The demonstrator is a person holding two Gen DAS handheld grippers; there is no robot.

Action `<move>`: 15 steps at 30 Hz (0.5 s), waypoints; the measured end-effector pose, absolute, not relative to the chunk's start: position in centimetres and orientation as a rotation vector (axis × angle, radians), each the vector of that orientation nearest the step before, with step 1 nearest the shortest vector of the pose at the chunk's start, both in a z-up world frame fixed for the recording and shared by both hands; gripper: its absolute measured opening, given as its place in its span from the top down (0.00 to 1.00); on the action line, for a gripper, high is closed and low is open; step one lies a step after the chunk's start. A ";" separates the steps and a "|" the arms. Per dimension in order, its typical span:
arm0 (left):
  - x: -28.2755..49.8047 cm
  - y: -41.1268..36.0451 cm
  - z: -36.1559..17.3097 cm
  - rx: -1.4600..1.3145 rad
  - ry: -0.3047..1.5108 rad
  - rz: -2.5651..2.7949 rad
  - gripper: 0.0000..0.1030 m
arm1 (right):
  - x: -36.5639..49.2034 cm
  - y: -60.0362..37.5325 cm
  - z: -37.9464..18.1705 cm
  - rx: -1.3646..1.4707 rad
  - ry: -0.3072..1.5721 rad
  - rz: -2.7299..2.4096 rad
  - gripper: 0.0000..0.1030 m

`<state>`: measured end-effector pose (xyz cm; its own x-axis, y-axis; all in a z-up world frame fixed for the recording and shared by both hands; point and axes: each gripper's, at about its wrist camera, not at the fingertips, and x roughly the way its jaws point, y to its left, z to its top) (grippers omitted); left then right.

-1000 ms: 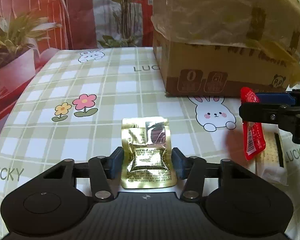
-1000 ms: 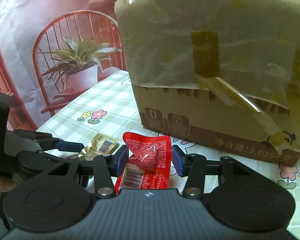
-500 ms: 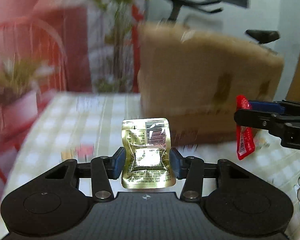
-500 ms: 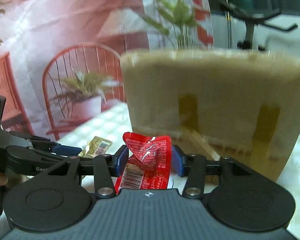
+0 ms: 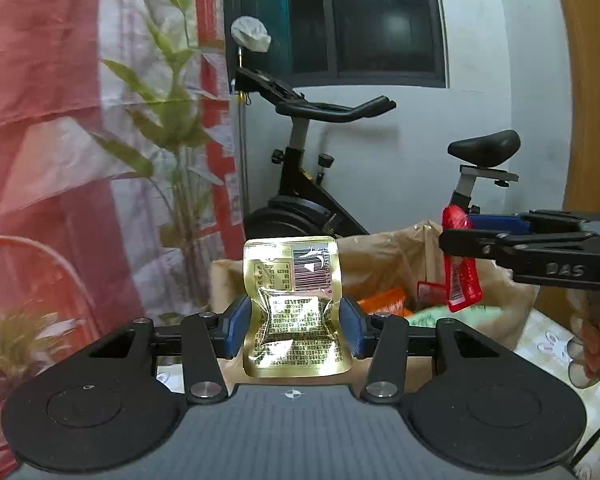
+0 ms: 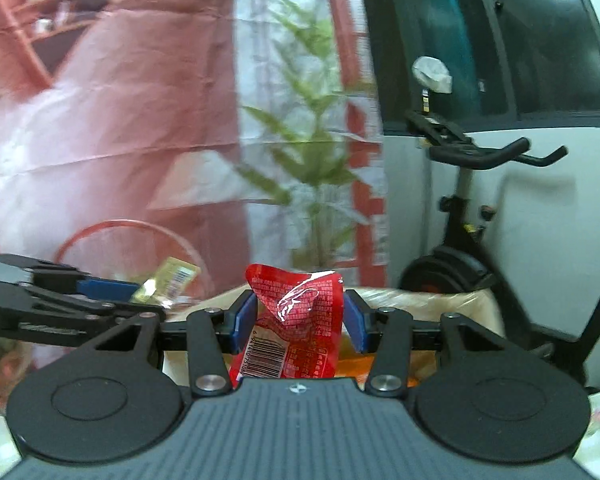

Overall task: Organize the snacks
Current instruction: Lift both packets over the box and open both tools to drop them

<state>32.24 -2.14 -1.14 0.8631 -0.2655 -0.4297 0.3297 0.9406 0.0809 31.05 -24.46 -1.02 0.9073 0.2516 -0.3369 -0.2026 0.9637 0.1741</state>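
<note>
Ahead of and below both tools stands an open cardboard box [image 5: 384, 256], its brown flaps spread. Inside it lie an orange packet [image 5: 384, 300], a red packet [image 5: 428, 290] and something pale green [image 5: 452, 314], blurred. The left tool [image 5: 296, 330] grips a gold snack pouch [image 5: 294, 304] between its blue pads, which press its sides so that the foil buckles; the pouch stands upright, barcode at the top. The right tool [image 6: 298, 320] clamps a red snack pouch [image 6: 296, 320] the same way, crumpled at the top, barcode low on the left. In the left wrist view the right tool sits to the right, over the box, its red pouch hanging downward. An exercise bike [image 5: 324, 184] stands beyond the box.
</note>
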 end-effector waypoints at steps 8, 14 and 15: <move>39.4 -6.0 -4.0 0.027 0.559 -0.314 0.46 | 35.3 -27.7 -4.1 0.145 0.494 0.115 0.50; 39.2 -6.2 -4.4 0.052 0.579 -0.309 0.42 | 34.1 -29.0 -4.7 0.217 0.530 0.119 0.37; 38.6 -6.0 -4.2 0.060 0.577 -0.315 0.42 | 33.8 -28.9 -4.5 0.220 0.528 0.131 0.37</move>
